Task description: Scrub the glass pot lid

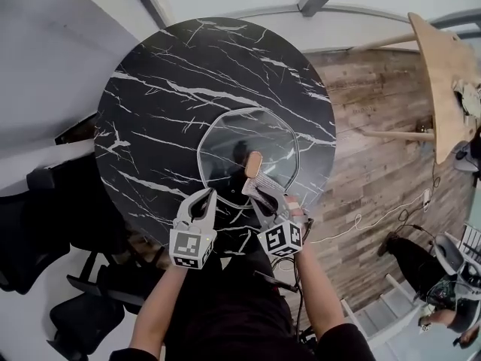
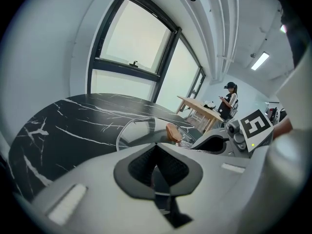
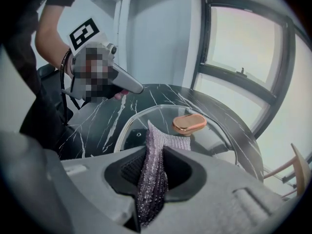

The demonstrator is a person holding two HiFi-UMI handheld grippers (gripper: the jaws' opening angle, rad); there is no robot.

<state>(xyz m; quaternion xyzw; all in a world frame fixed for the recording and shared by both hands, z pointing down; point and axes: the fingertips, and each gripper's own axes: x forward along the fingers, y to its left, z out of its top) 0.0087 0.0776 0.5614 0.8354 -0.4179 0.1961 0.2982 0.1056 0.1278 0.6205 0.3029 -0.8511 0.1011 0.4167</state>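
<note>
On the round black marble table, cloth over lid

The glass pot lid lies flat on the side of the table nearest the person, with its copper-coloured knob pointing up. The right gripper is clenched on a glittery purple scrubbing cloth. The cloth's free end is over the near part of the lid, just short of the knob, and I can't tell whether it touches the glass. The left gripper hangs just beside it at the lid's near rim, its jaws pressed together on nothing.
</note>
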